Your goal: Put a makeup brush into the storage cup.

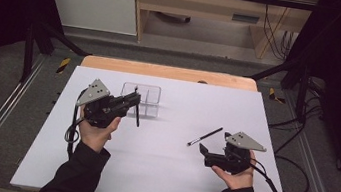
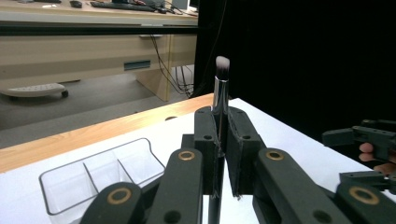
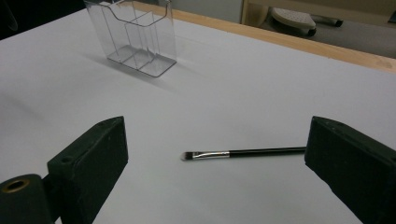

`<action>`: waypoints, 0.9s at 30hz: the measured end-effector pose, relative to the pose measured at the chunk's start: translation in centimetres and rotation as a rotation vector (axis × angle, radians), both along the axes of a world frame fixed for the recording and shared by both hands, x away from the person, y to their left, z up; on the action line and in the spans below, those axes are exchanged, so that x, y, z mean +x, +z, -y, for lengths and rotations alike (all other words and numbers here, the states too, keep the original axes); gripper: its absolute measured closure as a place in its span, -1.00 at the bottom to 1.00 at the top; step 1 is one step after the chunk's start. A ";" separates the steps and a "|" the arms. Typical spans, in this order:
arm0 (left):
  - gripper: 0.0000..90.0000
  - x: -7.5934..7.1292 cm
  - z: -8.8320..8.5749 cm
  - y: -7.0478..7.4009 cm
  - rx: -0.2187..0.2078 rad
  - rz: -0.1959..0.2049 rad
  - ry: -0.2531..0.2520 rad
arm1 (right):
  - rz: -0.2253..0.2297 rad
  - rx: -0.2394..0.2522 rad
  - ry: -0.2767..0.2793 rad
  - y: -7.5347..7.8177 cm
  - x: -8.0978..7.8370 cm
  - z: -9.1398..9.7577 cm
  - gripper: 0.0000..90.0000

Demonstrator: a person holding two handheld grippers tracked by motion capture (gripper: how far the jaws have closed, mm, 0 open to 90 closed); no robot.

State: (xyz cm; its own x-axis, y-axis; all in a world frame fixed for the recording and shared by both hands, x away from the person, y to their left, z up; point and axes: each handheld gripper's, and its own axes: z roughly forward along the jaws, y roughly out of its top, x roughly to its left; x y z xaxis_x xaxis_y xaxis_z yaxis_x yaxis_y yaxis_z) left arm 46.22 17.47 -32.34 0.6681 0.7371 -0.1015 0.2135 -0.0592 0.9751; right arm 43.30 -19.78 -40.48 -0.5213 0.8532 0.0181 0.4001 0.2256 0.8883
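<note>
My left gripper [image 2: 219, 154]: the jaws are closed tight on a makeup brush [image 2: 221, 88], gripping its dark handle just below the shiny metal collar.
Brush in my left gripper: it stands about upright, white-tipped bristles on top; in the high view its handle [image 1: 136, 114] hangs below the jaws, clear of the table.
My right gripper [image 3: 215, 158]: the jaws stand wide apart with nothing clamped between them; the pads touch nothing.
Second brush: a thin black makeup brush [image 3: 243, 152] lies flat on the table just ahead of my right gripper, in line with the gap between the jaws. Its bristle end points toward one pad and its handle end runs up near the other.
Second brush, from above: it [image 1: 204, 136] lies at a slant just beside the tips of my right gripper [image 1: 204, 151], nearer the table's middle.
Clear organizer [image 1: 141, 99]: a see-through plastic box with dividers stands on the table, just beyond my left gripper [image 1: 133, 102] and well apart from the thin brush.
Writing: I can read no brand, label or lettering on the brushes, the box or the grippers.
Table [image 1: 163, 170]: a plain white top with a wooden strip [image 1: 169, 72] along the far edge.
Room: grey floor, a light wooden desk [image 2: 93, 51] beyond the table, black cables hanging beside it, dark curtains at both sides.
</note>
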 end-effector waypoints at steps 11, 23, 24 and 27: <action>0.85 1.6 0.1 0.4 0.019 -0.011 0.021 | -0.014 -0.028 -0.001 -0.1 0.0 0.3 -0.87; 0.85 3.4 0.2 1.0 0.033 -0.017 0.041 | -0.022 -0.023 0.001 0.0 0.0 0.4 -0.86; 0.85 3.6 0.2 1.1 0.035 -0.015 0.047 | -0.019 -0.022 0.000 0.0 0.0 0.5 -0.86; 0.85 4.1 0.3 1.3 0.033 -0.019 0.052 | -0.020 -0.014 -0.005 0.0 0.0 0.7 -0.86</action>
State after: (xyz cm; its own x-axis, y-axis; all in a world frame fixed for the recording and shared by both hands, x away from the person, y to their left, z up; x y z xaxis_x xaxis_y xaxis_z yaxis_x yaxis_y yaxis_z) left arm 50.33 17.17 -31.00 0.6270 0.7739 -0.0888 0.2357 -0.0798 0.9685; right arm 43.31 -20.44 -40.52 -0.5169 0.8559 0.0169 0.4188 0.2356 0.8770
